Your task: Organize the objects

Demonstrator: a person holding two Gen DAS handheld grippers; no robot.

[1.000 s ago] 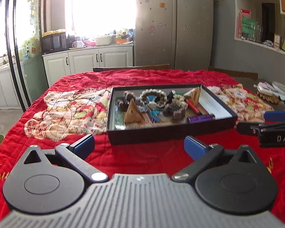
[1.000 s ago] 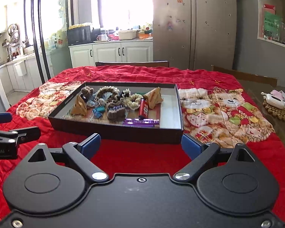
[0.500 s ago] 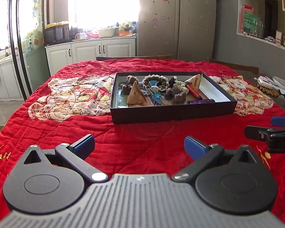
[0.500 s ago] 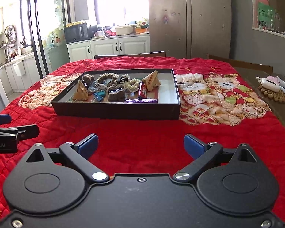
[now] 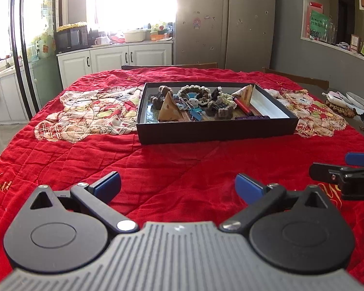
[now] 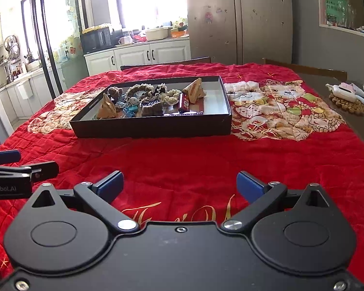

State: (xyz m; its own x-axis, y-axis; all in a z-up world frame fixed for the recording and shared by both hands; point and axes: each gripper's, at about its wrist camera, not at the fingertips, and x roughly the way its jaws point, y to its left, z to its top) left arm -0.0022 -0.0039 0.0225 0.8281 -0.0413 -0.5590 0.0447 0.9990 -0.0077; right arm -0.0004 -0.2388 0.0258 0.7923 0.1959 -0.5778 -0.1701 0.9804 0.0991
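A shallow black box (image 5: 216, 131) (image 6: 153, 127) rests mid-table on the red quilt. It holds crocheted hair rings (image 5: 194, 92), two tan triangular pouches (image 5: 168, 108), a red tube (image 6: 184, 101), a purple bar (image 5: 252, 117) and blue clips (image 5: 196, 112). My left gripper (image 5: 178, 185) hovers over bare quilt short of the box, open with nothing between its fingers. To its right my right gripper (image 6: 180, 185) is at about the same distance from the box; its jaws are opening, with nothing between them. Each gripper shows at the edge of the other's view.
The red quilt (image 6: 182, 155) with cat patterns covers the table. At the right edge bare wood shows, with a woven mat (image 6: 347, 103) and white items on it. Chair backs (image 5: 169, 66) stand behind the table, then white cabinets and a fridge.
The box sits higher in both views and more red quilt shows in front of it. Both grippers have drawn back and sunk a little. The right jaws stand slightly wider.
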